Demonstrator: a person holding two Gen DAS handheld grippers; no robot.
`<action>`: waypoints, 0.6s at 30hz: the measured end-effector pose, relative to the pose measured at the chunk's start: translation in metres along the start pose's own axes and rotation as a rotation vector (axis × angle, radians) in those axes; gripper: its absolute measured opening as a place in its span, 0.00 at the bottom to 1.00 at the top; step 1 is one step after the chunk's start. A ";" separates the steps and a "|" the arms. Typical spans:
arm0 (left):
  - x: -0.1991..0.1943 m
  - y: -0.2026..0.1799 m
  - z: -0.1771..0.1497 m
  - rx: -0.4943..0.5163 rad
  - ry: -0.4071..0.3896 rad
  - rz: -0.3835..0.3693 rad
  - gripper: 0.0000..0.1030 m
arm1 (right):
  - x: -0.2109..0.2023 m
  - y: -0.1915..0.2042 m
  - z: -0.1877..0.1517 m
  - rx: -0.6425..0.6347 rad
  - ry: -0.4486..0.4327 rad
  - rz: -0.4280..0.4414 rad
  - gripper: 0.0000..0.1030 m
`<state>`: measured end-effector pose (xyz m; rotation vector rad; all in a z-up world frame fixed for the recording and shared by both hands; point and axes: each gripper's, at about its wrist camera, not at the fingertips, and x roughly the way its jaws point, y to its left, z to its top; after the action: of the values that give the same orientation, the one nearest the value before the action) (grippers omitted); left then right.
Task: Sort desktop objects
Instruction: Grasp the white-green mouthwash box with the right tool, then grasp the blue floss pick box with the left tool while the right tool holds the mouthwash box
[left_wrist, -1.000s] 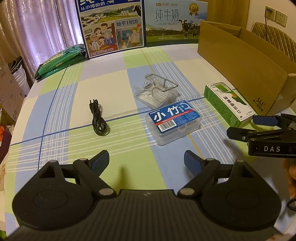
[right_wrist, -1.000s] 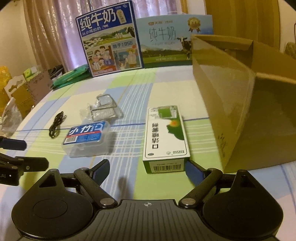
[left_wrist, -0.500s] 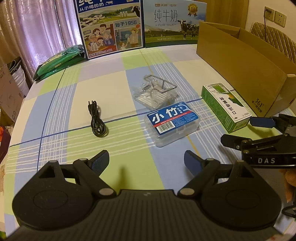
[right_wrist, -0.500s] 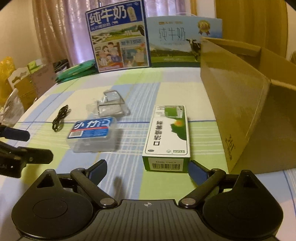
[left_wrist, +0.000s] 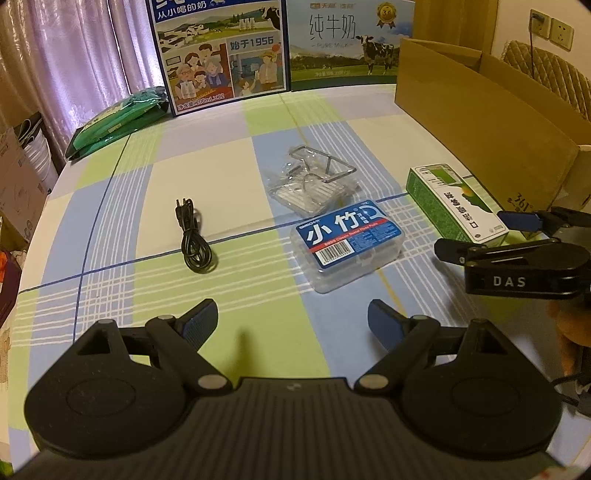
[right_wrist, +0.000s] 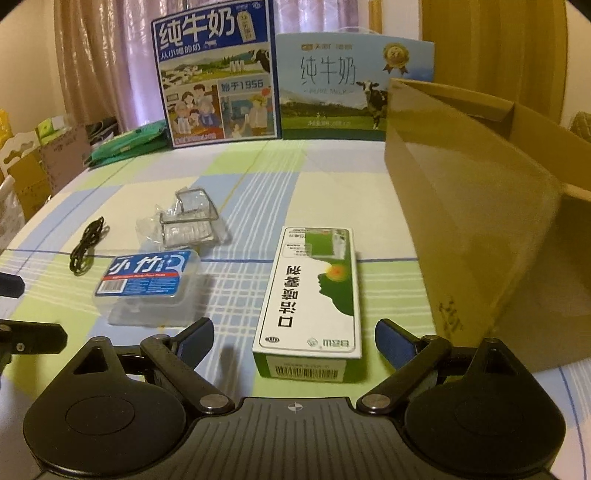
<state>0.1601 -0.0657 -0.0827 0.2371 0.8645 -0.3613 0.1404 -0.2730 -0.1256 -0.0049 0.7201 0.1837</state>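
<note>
Both claws hover spread and empty over the near edge of the bench.

The right claw (right_wrist: 293, 338) faces the green-white carton (right_wrist: 314, 291) beside the cardboard box (right_wrist: 461, 229); the left claw (left_wrist: 291, 319) faces the floss-pick box (left_wrist: 347, 245).

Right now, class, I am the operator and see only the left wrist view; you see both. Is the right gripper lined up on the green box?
Observer: Yes. In the right wrist view the green box's near end sits between the open jaws of the right gripper, nearer the right-hand one.
Operator: Which face points at the gripper?
Observer: The short end, which carries a barcode that your view hides.
Operator: Anything close on that side?
Observer: The carton's wall runs alongside the right-hand jaw, with tablecloth showing between carton and box.
</note>
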 end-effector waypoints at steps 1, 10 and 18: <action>0.002 0.001 0.001 -0.004 0.002 -0.002 0.83 | 0.003 0.000 0.000 -0.003 0.006 0.000 0.89; 0.006 0.010 0.007 -0.034 -0.003 0.003 0.83 | 0.006 0.022 -0.004 -0.123 0.030 0.065 0.57; 0.005 0.023 0.007 -0.068 0.000 0.018 0.84 | 0.003 0.058 -0.013 -0.233 0.029 0.204 0.54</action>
<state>0.1773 -0.0479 -0.0813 0.1814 0.8723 -0.3144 0.1240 -0.2164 -0.1340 -0.1566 0.7245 0.4627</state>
